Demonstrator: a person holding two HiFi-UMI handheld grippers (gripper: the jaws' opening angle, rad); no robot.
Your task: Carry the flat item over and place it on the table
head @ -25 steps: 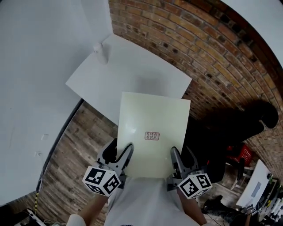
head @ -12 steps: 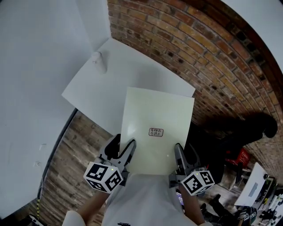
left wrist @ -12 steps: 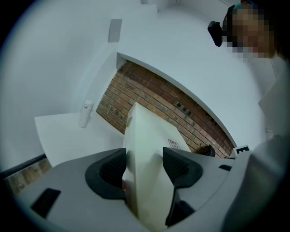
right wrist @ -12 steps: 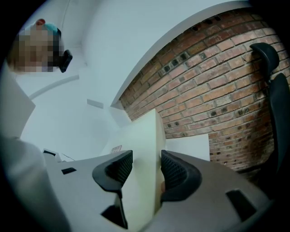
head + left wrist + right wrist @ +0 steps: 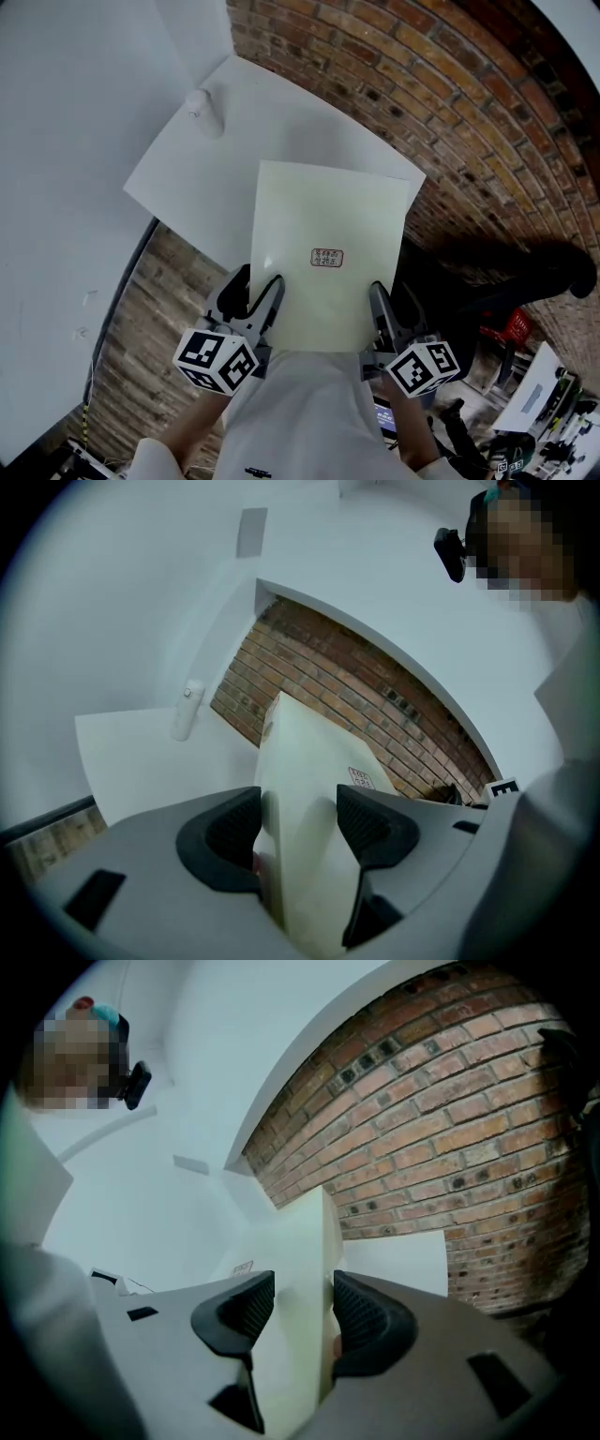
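A flat cream board (image 5: 328, 220) with a small red-printed label (image 5: 327, 257) hangs level in the air, its far half over the white table (image 5: 281, 122). My left gripper (image 5: 255, 286) is shut on its near left edge and my right gripper (image 5: 394, 302) on its near right edge. In the left gripper view the board (image 5: 309, 761) runs edge-on between the jaws of the left gripper (image 5: 298, 822). In the right gripper view the board (image 5: 300, 1241) likewise sits between the pads of the right gripper (image 5: 303, 1309), with the table (image 5: 398, 1260) beyond.
A small white bottle (image 5: 204, 111) stands at the table's far left corner, seen also in the left gripper view as the bottle (image 5: 187, 708). A brick wall (image 5: 450, 103) backs the table, with white wall on the left. Wood floor (image 5: 150, 319) lies below; dark clutter and a red crate (image 5: 511, 328) sit at right.
The board and both grippers have moved forward, so the board's far edge now reaches farther over the table. Both grips look unchanged.
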